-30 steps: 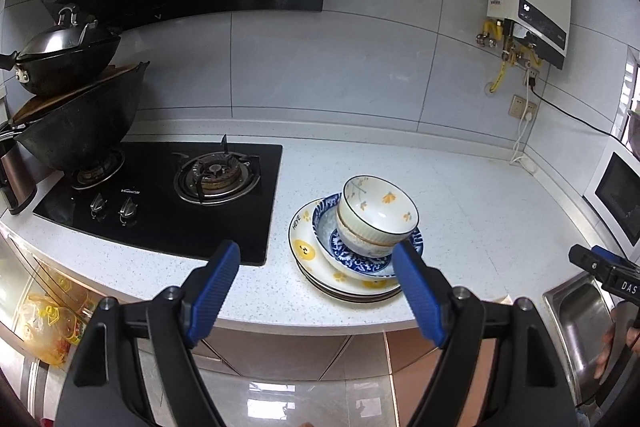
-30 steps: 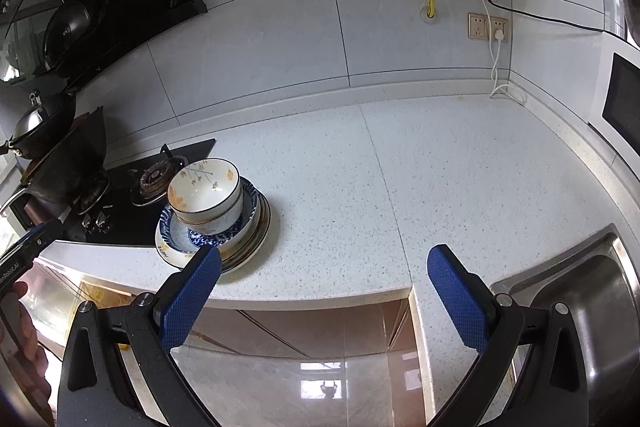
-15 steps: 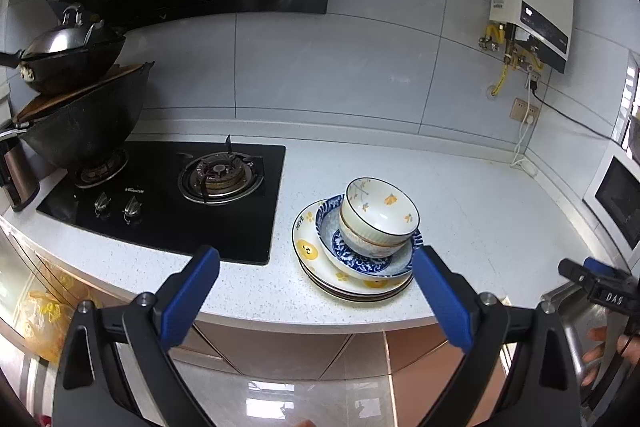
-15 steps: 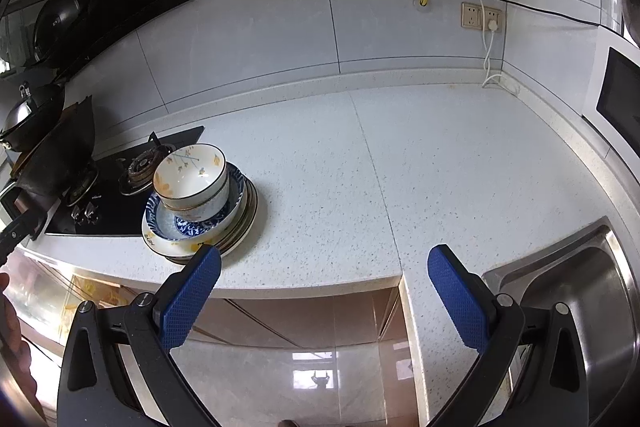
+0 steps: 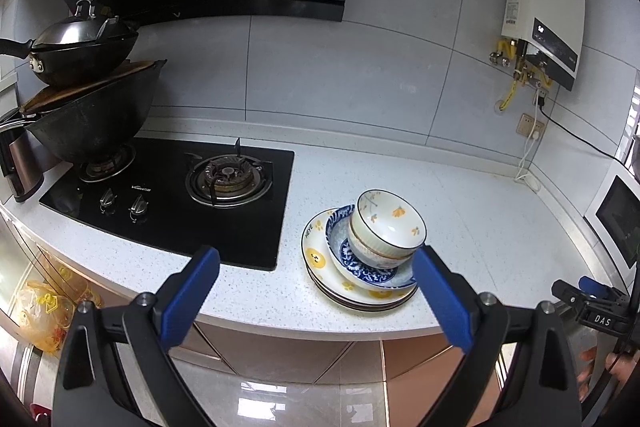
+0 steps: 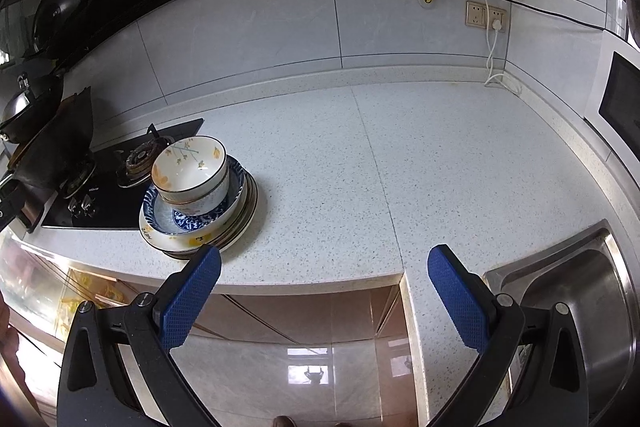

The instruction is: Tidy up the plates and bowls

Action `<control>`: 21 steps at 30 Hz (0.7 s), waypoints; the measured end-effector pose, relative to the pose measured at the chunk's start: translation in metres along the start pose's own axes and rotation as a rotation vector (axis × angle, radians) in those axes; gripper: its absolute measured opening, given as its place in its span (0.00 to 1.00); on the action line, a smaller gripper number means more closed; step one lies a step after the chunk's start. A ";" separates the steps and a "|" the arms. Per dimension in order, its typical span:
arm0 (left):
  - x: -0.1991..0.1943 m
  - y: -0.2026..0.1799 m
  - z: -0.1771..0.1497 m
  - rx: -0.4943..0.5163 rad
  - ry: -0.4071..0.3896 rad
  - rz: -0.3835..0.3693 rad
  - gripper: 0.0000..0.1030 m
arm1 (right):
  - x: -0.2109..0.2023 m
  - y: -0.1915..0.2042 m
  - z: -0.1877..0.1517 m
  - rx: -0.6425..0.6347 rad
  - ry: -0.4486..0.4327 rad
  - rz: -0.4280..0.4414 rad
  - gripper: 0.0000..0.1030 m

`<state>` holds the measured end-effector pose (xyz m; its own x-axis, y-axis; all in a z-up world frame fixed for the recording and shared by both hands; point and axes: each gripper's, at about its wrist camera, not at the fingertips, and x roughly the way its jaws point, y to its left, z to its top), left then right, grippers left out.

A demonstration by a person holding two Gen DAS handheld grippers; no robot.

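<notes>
Top bowl: white glazed ceramic, orange flowers inside, thin dark rim line, faint ribbing on outer wall. Beneath it, shallow blue-and-white patterned bowl, dense blue motif at centre. Bottom stack of cream plates: yellow cartoon spots, dark lettering at rim. Tabletop: white stone, fine grey speckle. Glass hob: glossy black. Both grippers' fingers: blue textured pads on black frames. Wall tiles: pale grey.
</notes>
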<state>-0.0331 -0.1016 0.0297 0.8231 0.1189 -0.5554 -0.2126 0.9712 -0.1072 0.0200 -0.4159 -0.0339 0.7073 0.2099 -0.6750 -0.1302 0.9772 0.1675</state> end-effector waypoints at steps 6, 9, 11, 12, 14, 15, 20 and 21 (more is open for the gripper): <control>0.001 0.006 0.001 -0.016 0.003 0.012 0.95 | 0.003 -0.004 0.003 0.021 0.007 -0.027 0.99; -0.001 0.006 0.000 -0.005 -0.009 0.019 0.95 | 0.003 -0.006 0.005 0.038 0.009 -0.024 0.99; -0.002 0.006 0.000 -0.004 -0.011 0.023 0.95 | 0.002 -0.007 0.007 0.051 -0.001 -0.022 0.99; -0.003 0.007 0.000 -0.004 -0.014 0.023 0.95 | 0.002 -0.007 0.008 0.054 -0.004 -0.022 0.99; -0.004 0.009 0.000 -0.007 -0.019 0.028 0.95 | 0.002 -0.006 0.009 0.055 -0.006 -0.018 0.99; -0.005 0.010 0.000 -0.009 -0.022 0.034 0.95 | 0.002 -0.005 0.010 0.053 -0.008 -0.019 0.99; -0.009 0.014 0.001 -0.006 -0.039 0.058 0.95 | 0.004 0.000 0.011 0.043 -0.015 -0.006 0.99; -0.009 0.014 0.001 -0.005 -0.041 0.062 0.95 | 0.004 0.001 0.011 0.037 -0.015 -0.005 0.99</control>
<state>-0.0435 -0.0886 0.0342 0.8289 0.1869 -0.5272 -0.2664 0.9607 -0.0783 0.0309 -0.4146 -0.0287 0.7184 0.2044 -0.6649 -0.1011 0.9764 0.1910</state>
